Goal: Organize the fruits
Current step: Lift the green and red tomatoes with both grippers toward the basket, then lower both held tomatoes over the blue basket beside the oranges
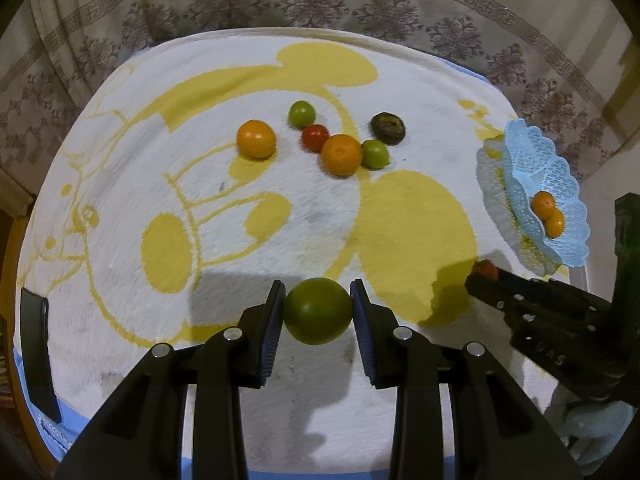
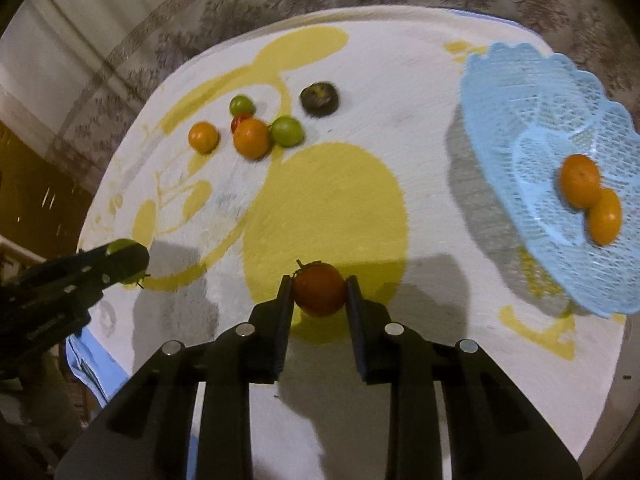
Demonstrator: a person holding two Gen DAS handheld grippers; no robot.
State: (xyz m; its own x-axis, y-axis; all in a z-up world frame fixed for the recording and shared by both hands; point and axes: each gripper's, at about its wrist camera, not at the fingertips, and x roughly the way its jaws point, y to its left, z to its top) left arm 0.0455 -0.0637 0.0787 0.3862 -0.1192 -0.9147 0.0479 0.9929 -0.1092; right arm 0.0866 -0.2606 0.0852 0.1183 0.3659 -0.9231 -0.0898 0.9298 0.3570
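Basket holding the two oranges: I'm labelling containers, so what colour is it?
Light blue, perforated plastic basket; clearest in the right wrist view.

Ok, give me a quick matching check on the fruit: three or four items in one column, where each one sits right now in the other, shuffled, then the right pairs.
Things:
1. large round green tomato
2. round red tomato
3. pair of small oranges
4. dark brown wrinkled fruit

Places:
A. in the light blue perforated plastic basket
B. loose on the white and yellow towel, behind the fruit cluster
C. clamped in the left gripper
D. clamped in the right gripper

Pairs: 1-C, 2-D, 3-A, 4-B
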